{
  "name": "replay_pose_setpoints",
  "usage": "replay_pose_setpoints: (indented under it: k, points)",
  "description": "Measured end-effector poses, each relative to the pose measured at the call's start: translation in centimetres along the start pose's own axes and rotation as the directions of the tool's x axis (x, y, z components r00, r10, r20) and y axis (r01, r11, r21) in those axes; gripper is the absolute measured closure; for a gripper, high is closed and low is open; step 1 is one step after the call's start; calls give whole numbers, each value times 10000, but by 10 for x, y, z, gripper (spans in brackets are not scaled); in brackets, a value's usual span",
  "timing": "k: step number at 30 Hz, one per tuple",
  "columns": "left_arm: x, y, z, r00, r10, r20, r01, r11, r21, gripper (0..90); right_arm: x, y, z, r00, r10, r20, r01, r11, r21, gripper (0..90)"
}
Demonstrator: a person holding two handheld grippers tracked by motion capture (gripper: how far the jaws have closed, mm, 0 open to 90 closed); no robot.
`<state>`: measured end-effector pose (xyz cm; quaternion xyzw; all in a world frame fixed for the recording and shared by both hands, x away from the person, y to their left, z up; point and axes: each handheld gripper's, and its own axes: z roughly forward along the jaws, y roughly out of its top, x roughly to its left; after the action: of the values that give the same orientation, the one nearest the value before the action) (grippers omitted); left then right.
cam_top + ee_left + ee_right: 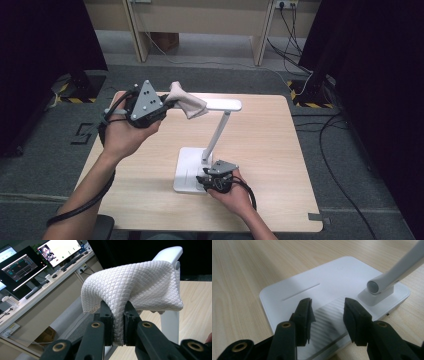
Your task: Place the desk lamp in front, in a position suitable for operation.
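Count from my seat: one table [270, 135], one white desk lamp [212, 142], one white cloth [187, 102], two grippers, two hands. In the high view the lamp stands near the middle of the table, its flat base [189, 170] toward six o'clock, its stem leaning up toward twelve, and its flat head [222, 104] reaching out toward nine o'clock. The left gripper [167, 105] sits at about ten o'clock from the base, raised above the table at head height in the left hand [125, 132]. Its jaws are clenched on a fold of the cloth; in the left gripper view the quilted cloth [132, 287] is pinched between the two black pads and drapes over the lamp head [170, 252], touching it. The cloth covers the nine o'clock end of the head; the rest of the head lies bare. The right gripper [202, 179] rests at the five o'clock corner of the base, held in the right hand [235, 195]. In the right gripper view its jaws stand apart over the base [324, 277], above a ribbed patch on its surface, with nothing between the pads; I cannot tell whether the tips touch the base. One stem foot [378, 285] shows at two o'clock of that view. Past the table I count two monitors [22, 267] on a long desk in the left gripper view.
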<state>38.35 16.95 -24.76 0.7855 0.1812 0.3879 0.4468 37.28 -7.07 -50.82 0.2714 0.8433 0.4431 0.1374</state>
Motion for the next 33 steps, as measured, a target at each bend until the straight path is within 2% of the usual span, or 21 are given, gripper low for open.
replay_pose_setpoints:
  k: [6, 33]
  points:
    - [-3, 3, 2, 9995, -259, 186, 259, 9997, -36, 809, 0, 0, 0, 10000, -7, -2, 7, 10000, 1, 582]
    - [-19, 14, 17, 9968, -116, 787, 101, 9998, 194, 809, 0, 0, 0, 10000, -7, -6, 7, 10000, 0, 582]
